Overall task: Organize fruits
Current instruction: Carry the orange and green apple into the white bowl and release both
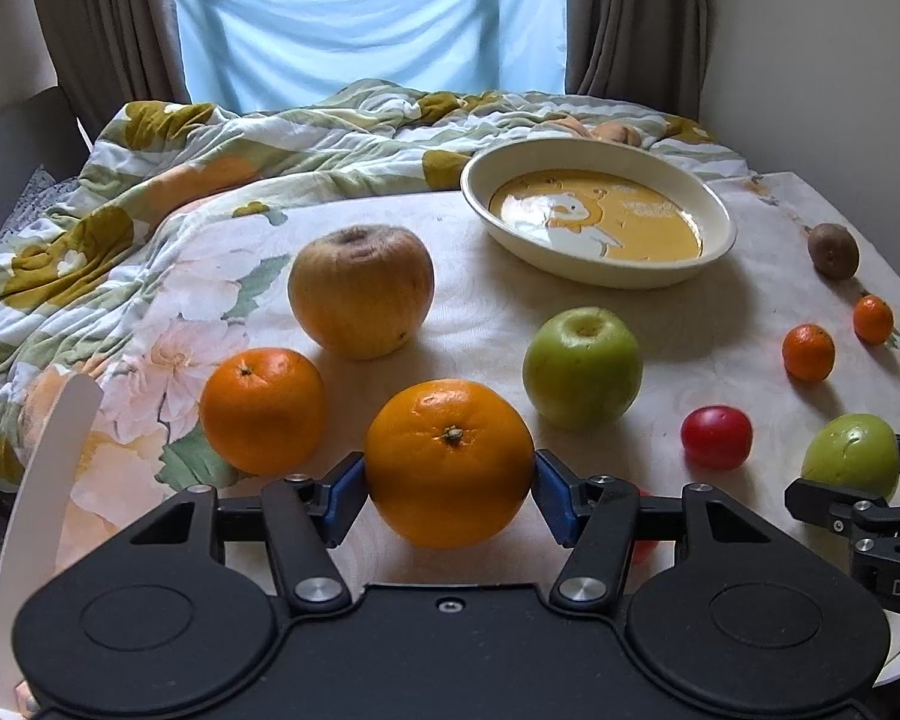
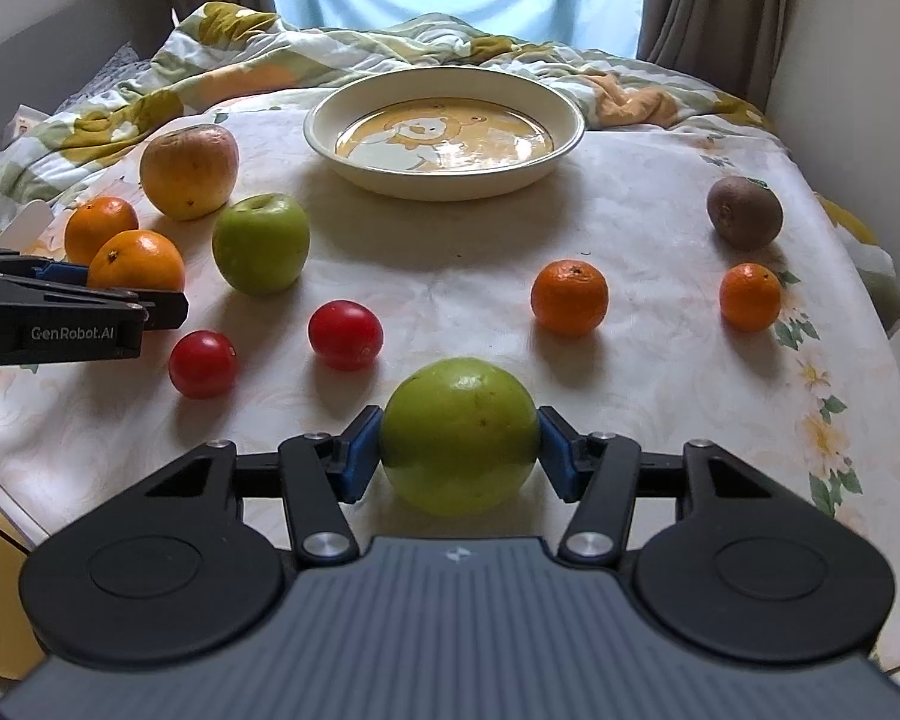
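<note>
My left gripper (image 1: pixel 449 492) is shut on a large orange (image 1: pixel 449 462) near the table's front left; it also shows in the right wrist view (image 2: pixel 137 261). My right gripper (image 2: pixel 459 447) is shut on a green apple (image 2: pixel 459 435), also seen in the left wrist view (image 1: pixel 852 453). The empty cream bowl with a yellow bear picture (image 2: pixel 330 138) stands at the back (image 1: pixel 474 192). Loose on the table: a second orange (image 1: pixel 263 411), a yellow-brown apple (image 1: pixel 360 291), another green apple (image 1: pixel 581 366), two red tomatoes (image 2: pixel 345 335) (image 2: pixel 203 363), two mandarins (image 2: pixel 569 298) (image 2: pixel 750 297) and a kiwi (image 2: pixel 744 212).
A flowered cloth covers the table (image 2: pixel 630 192). A rumpled quilt (image 1: pixel 150 180) lies behind and to the left. Curtains and a window are at the back. A white chair edge (image 1: pixel 48 480) stands at the table's left, and the wall is close on the right.
</note>
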A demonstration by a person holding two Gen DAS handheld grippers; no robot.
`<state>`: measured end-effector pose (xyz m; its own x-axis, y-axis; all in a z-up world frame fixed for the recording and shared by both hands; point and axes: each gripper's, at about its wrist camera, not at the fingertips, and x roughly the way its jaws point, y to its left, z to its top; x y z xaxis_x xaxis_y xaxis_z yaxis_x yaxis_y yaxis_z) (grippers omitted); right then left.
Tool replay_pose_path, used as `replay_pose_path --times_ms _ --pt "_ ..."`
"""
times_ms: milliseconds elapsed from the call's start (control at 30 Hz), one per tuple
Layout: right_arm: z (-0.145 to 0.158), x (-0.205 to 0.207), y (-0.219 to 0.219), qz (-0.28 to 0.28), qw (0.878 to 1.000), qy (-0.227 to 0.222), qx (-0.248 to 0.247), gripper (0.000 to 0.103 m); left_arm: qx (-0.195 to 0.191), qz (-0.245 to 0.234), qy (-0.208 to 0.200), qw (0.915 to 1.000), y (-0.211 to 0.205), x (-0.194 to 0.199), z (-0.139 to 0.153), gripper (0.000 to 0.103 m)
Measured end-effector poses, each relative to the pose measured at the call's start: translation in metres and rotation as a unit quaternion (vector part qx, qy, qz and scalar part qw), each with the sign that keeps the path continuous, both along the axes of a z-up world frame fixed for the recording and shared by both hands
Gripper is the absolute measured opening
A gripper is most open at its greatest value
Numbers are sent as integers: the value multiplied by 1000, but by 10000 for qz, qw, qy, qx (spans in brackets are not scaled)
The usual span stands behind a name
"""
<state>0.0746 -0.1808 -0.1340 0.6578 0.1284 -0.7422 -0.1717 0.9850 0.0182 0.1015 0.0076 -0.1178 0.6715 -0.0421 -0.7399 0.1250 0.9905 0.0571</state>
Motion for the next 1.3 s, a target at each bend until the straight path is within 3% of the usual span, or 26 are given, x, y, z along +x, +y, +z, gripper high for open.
replay_pose_path --times_ms 300,733,1000,1300 --pt "23 0 -10 68 9999 -78 109 70 -88 79 -125 9999 -15 -4 37 63" --pt "98 14 -41 277 9990 -345 102 70 -136 116 -633 9978 -44 3 111 63" --pt "132 60 -51 330 9980 -533 124 70 -323 -29 -668 9972 -53 52 126 63" --pt "138 135 -51 128 9978 -583 279 70 -364 -355 -409 9979 -57 133 107 63"
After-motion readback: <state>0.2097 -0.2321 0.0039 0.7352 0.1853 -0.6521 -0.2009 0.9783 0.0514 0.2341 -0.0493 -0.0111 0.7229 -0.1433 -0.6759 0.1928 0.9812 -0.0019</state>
